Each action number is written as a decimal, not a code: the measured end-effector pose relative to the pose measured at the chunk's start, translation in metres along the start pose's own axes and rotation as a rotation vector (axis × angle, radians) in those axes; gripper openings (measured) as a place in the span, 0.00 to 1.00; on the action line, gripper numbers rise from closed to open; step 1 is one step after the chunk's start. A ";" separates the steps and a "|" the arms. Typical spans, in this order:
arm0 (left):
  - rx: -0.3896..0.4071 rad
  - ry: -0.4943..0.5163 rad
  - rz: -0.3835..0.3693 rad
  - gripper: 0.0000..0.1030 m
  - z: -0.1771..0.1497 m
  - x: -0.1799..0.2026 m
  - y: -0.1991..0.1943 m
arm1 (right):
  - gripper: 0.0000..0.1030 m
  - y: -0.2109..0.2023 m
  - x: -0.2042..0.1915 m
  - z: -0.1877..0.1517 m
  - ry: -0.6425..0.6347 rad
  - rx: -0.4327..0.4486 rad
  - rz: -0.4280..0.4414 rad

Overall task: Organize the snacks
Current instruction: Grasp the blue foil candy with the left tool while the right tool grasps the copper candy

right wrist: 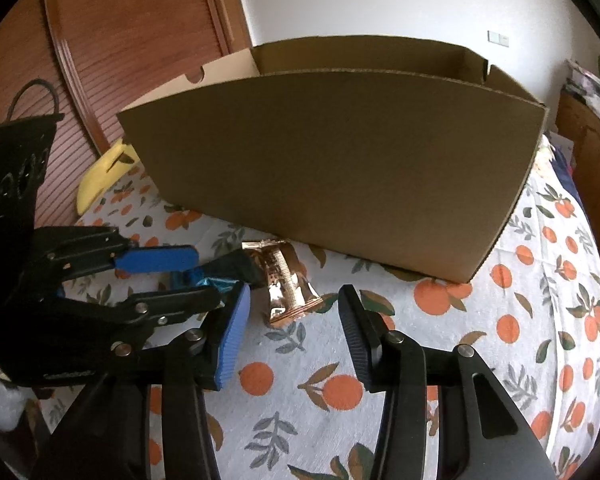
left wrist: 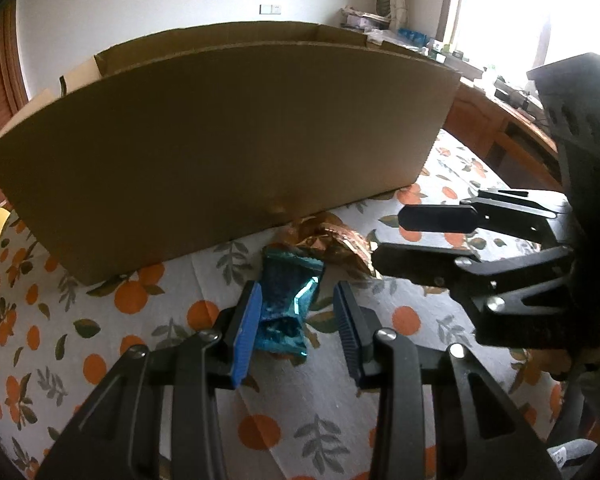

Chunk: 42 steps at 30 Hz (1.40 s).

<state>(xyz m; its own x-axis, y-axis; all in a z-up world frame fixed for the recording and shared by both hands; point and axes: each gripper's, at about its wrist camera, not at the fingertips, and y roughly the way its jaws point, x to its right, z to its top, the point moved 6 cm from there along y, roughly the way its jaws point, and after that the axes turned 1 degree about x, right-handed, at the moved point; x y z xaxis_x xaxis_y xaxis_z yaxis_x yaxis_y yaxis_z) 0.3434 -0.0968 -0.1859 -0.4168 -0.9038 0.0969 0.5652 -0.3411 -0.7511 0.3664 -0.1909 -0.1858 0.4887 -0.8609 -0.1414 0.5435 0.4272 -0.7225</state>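
Note:
A shiny blue snack packet (left wrist: 286, 304) lies on the orange-print tablecloth, between the open fingers of my left gripper (left wrist: 298, 292); the left pad touches its edge. A copper-gold snack packet (left wrist: 336, 242) lies just beyond it against the cardboard box (left wrist: 228, 136). In the right wrist view the gold packet (right wrist: 288, 284) lies between the open fingers of my right gripper (right wrist: 294, 302), near their tips. My left gripper (right wrist: 190, 272) shows there at the left, over the blue packet (right wrist: 192, 278). My right gripper (left wrist: 388, 238) shows in the left wrist view, open.
The large open cardboard box (right wrist: 340, 168) fills the back of the table. A yellow object (right wrist: 104, 172) lies at the box's left end. A wooden cabinet (right wrist: 112, 40) stands behind. A cluttered wooden desk (left wrist: 496, 108) is at the right by the window.

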 end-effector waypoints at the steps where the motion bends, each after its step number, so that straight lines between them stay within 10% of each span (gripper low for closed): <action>1: -0.004 -0.005 0.001 0.36 0.000 -0.001 0.002 | 0.45 0.001 0.000 0.000 -0.001 -0.004 0.002; 27: 0.042 -0.085 0.035 0.22 -0.020 -0.041 -0.034 | 0.39 0.046 -0.013 0.013 -0.111 -0.102 -0.023; 42: 0.072 -0.098 0.040 0.22 -0.026 -0.036 -0.063 | 0.20 0.032 -0.012 0.005 -0.104 -0.107 -0.095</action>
<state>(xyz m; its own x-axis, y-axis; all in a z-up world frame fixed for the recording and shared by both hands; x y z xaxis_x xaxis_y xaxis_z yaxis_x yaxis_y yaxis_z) 0.3039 -0.0363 -0.1586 -0.3230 -0.9369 0.1339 0.6311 -0.3187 -0.7072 0.3811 -0.1658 -0.2037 0.5096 -0.8604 -0.0029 0.5170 0.3089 -0.7983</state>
